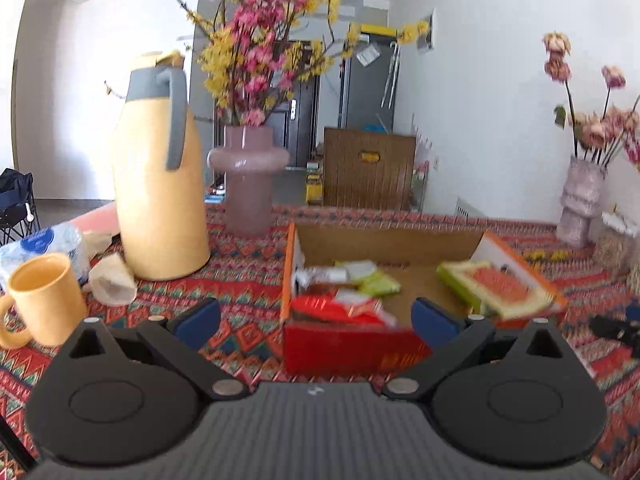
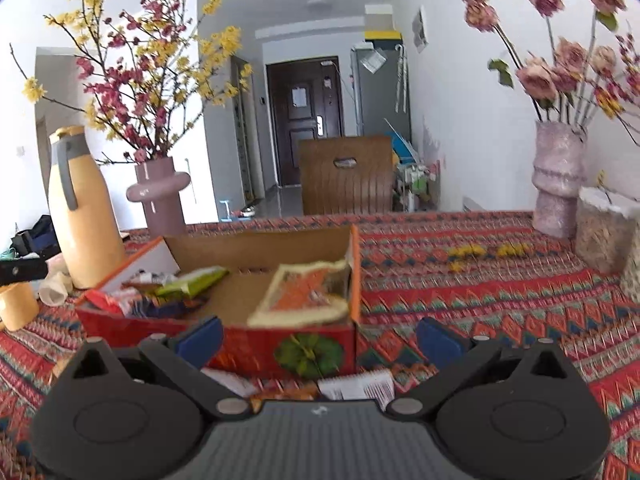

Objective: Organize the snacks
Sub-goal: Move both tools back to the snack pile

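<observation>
Left gripper (image 1: 316, 314) jaws wide apart, empty. Right gripper (image 2: 320, 338) same, nothing held. Just ahead of both: box (image 2: 256, 344) with several snacks inside, orange pack (image 2: 308, 296) leaning on its right wall, green pack (image 2: 192, 282) and red pack (image 1: 340, 310) at left. Under right fingers, white packet (image 2: 356, 386) on cloth, outside box. Mostly done; that one left.

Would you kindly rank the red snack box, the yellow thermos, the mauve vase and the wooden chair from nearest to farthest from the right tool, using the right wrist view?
1. Red snack box, directly ahead of the right tool, which is open.
2. Yellow thermos, far left on the table.
3. Mauve vase, left, just behind the thermos.
4. Wooden chair, beyond the table's far edge.
</observation>
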